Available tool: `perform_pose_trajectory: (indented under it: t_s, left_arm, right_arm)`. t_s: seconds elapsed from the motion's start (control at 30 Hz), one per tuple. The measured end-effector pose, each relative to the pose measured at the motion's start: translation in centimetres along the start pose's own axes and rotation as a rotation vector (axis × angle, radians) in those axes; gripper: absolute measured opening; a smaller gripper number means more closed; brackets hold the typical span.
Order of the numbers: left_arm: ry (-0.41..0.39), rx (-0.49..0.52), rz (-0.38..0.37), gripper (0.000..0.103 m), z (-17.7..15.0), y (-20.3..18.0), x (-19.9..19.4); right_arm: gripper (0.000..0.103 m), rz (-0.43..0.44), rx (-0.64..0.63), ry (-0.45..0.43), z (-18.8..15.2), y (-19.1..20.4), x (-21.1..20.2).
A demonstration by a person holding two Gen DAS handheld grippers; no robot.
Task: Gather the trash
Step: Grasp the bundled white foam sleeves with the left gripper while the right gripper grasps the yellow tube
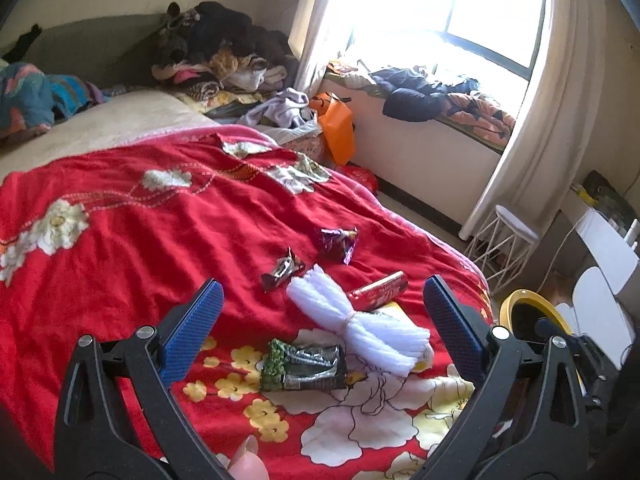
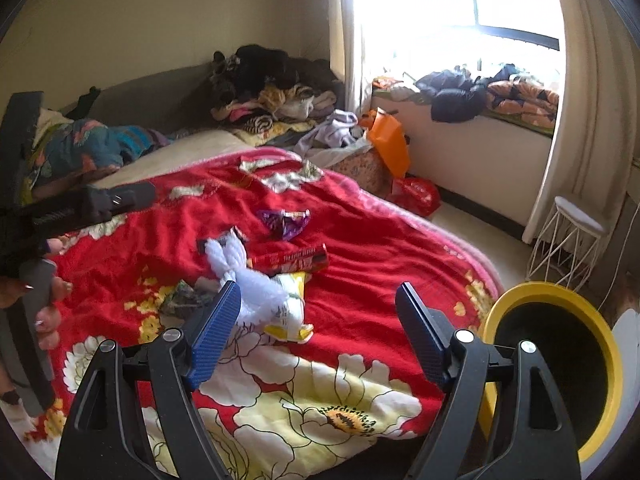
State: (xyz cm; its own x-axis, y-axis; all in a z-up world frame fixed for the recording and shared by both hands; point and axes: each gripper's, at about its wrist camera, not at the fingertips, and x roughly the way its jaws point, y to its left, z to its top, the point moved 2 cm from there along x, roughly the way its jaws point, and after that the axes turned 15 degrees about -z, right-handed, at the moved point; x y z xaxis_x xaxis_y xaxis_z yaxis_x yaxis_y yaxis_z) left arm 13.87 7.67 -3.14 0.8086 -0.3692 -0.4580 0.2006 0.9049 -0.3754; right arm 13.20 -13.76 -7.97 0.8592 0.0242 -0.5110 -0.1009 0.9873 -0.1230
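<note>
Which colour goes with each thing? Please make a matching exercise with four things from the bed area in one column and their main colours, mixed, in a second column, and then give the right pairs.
Things:
1. crumpled wrapper farthest up the blanket
2. long box-shaped packet
3. tied bundle of fluffy strips
4. rim of the bin beside the bed

Colours:
A. white
B. yellow
C. purple
D. red

Pairs: 1-C, 2-D, 3-A, 4-B
</note>
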Motion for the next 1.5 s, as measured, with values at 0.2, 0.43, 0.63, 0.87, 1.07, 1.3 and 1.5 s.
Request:
perform_pose_trajectory:
  t_s: [0.2, 0.43, 0.63, 0.87, 1.07, 1.3, 1.5]
  left_arm:
    - [0.054, -0.042, -0.053, 0.082, -1.0, 0.8, 0.8]
    - [0.132, -0.097, -0.125, 0.057, -2.1, 0.6, 2.5]
    - [0.208, -0.142, -0.176, 0.044, -3.4, 0.0, 4.7]
    - [0.283, -0.217, -0.201, 0.038, -4.6, 0.1, 7.1]
    - [0.313, -0.209, -0.193, 0.033, -5.2, -0.6, 8.2]
    - [0.348, -0.207, -0.148, 0.019, -5.7, -0.8, 9.1]
    - [0.347, -0.172, -0.150, 0.011, -5.9, -1.4, 9.1]
  right_arm:
    - [0.072, 0.005, -0.004, 0.065, -1.0, 0.6, 2.5]
    - [0.056, 0.051, -0.003, 0.155, -1.8, 1.1, 5.6]
    - [0.042, 0.129, -0.006, 0.222, -2.5, 1.9, 7.5]
    - [0.034, 0.208, 0.004, 0.272, -2.8, 2.0, 9.1]
    - [0.028, 0.248, -0.023, 0.278, -2.9, 2.5, 9.4]
    - [0.022, 0.255, -0.037, 0.269, -2.8, 2.6, 9.3]
    - [0.020, 0.243, -0.045, 0.245, -3.1, 2.5, 8.7]
